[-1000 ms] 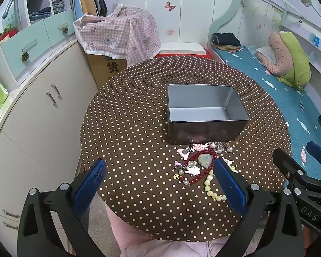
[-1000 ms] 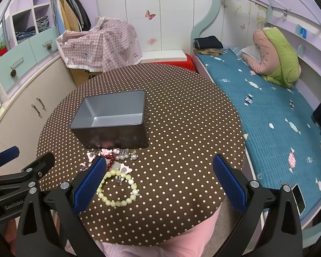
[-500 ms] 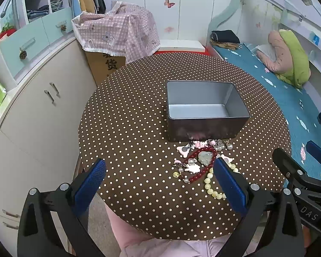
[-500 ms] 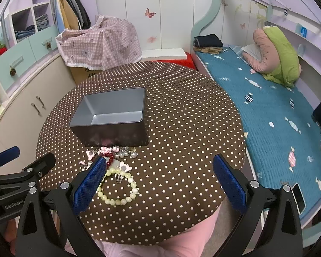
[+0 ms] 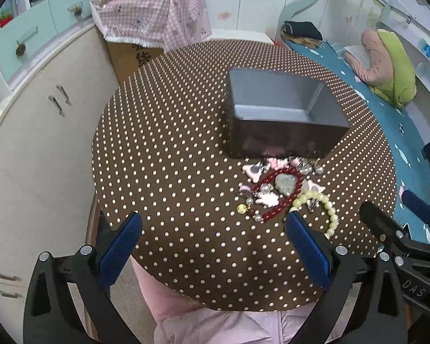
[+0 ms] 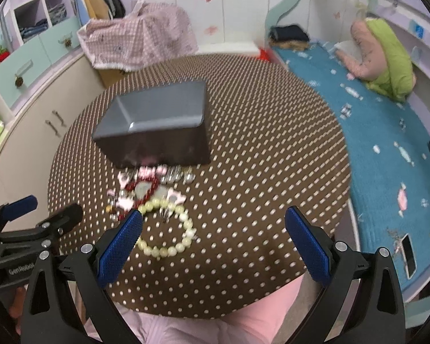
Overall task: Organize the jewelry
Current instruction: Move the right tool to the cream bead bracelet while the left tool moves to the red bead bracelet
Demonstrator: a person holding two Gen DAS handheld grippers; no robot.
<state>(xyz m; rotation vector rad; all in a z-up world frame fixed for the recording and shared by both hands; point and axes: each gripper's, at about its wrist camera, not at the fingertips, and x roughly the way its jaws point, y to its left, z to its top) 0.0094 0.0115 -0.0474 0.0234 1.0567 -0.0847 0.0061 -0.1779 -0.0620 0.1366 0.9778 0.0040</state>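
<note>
A pile of jewelry lies on the round brown polka-dot table (image 5: 169,143), just in front of an open grey metal tin (image 5: 278,114). It holds a red bead bracelet (image 5: 275,195), a pale yellow bead bracelet (image 5: 326,209) and pink charms (image 5: 265,199). In the right wrist view the tin (image 6: 157,123) and the yellow bracelet (image 6: 169,229) show too. My left gripper (image 5: 213,236) is open and empty above the table's near edge. My right gripper (image 6: 213,236) is open and empty, its left finger beside the yellow bracelet.
A cream cabinet (image 5: 37,132) stands left of the table. A bed with a teal cover (image 6: 387,143) lies to the right. A box under a pink checked cloth (image 5: 152,25) stands behind. The person's pink lap (image 6: 215,324) is at the near edge.
Both grippers have moved forward and lower toward the jewelry pile. The right wrist view is blurred by motion. Both stay open.
</note>
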